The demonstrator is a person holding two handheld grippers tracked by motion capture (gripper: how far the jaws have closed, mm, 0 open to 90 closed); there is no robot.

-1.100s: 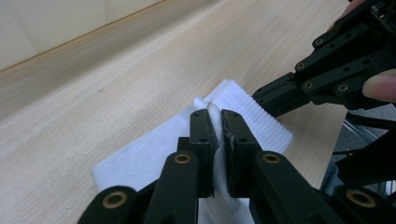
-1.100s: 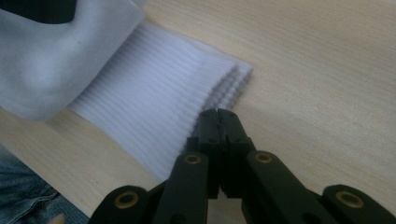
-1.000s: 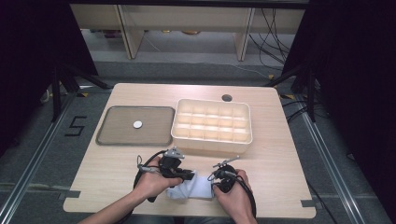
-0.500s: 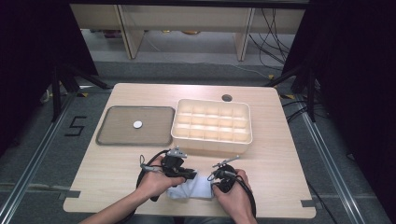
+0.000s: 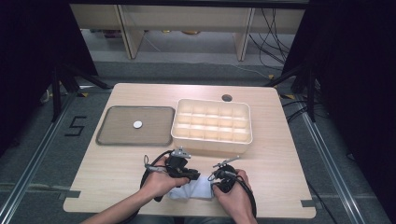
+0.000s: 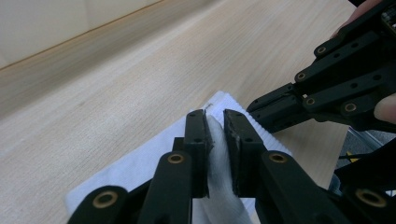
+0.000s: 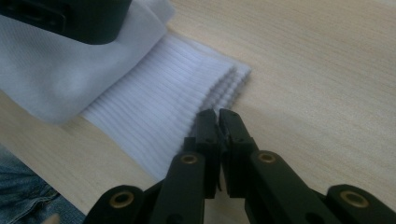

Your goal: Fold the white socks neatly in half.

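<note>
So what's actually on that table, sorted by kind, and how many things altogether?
White socks: 1
Grey trays: 1
Small white discs, lying on the tray: 1
Cream divided boxes: 1
Hand-held claws, left claw and right claw: 2
Total: 6

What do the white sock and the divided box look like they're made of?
The sock looks like soft knitted fabric, probably cotton: its cuff is ribbed and it folds limply between the left gripper jaws. The box looks like moulded cream plastic, smooth and matte, with thin, even dividers.
</note>
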